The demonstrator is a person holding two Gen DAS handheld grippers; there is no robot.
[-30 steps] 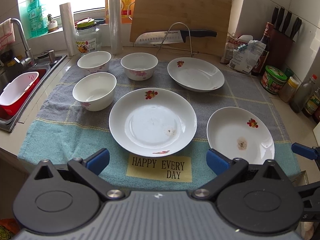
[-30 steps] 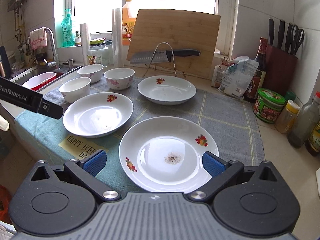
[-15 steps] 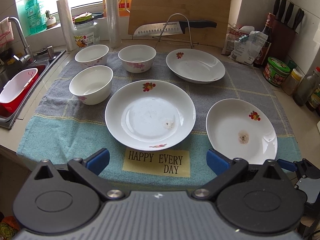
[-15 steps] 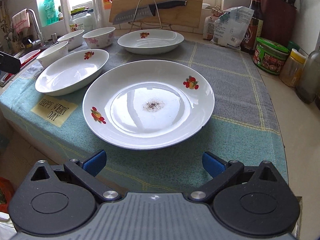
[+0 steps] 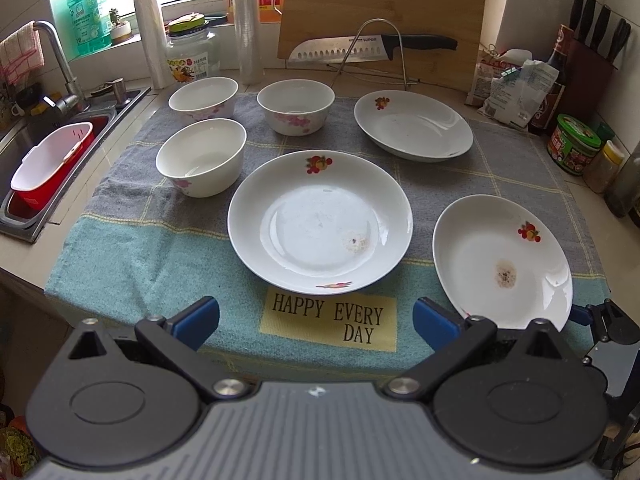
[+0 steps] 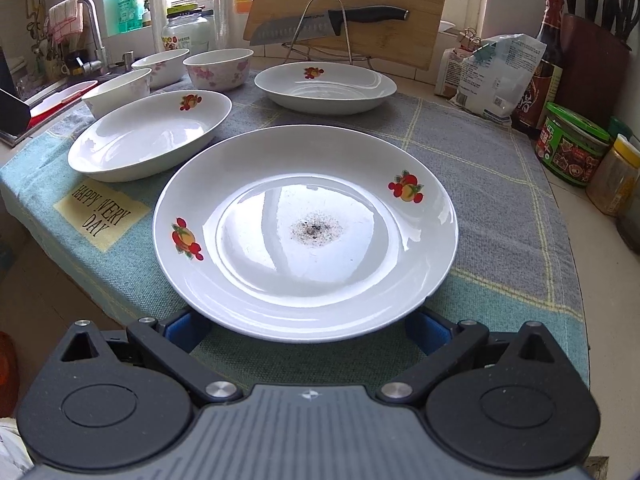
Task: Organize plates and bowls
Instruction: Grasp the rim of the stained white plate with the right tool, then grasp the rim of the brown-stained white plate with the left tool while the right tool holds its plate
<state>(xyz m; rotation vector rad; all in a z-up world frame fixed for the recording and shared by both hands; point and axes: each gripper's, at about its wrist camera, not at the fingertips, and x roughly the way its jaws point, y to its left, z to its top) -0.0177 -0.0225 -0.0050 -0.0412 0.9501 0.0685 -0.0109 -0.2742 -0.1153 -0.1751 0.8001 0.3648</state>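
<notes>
Three white plates and three white bowls stand on a towel [image 5: 140, 248]. In the left wrist view the centre plate [image 5: 320, 220] lies ahead of my open, empty left gripper [image 5: 316, 320]. The bowls [image 5: 200, 156] [image 5: 202, 98] [image 5: 296, 106] stand back left, and another plate [image 5: 412, 124] back right. The stained plate [image 5: 500, 260] lies near right, with my right gripper [image 5: 600, 320] at its near edge. In the right wrist view that stained plate [image 6: 304, 232] fills the middle. My right gripper [image 6: 306, 332] is open, its blue fingertips [image 6: 184, 326] partly hidden under the plate's near rim.
A sink with a red and white basket [image 5: 52, 164] lies at the left. A knife [image 5: 372, 46] on a wire stand and a cutting board [image 5: 380, 0] stand behind the dishes. Jars [image 5: 574, 144], bottles and a knife block [image 5: 592, 48] crowd the right side. The counter edge runs just under both grippers.
My right gripper has moved forward and down to the stained plate, so its fingertips now sit under the near rim. My left gripper has barely shifted and stays open.
</notes>
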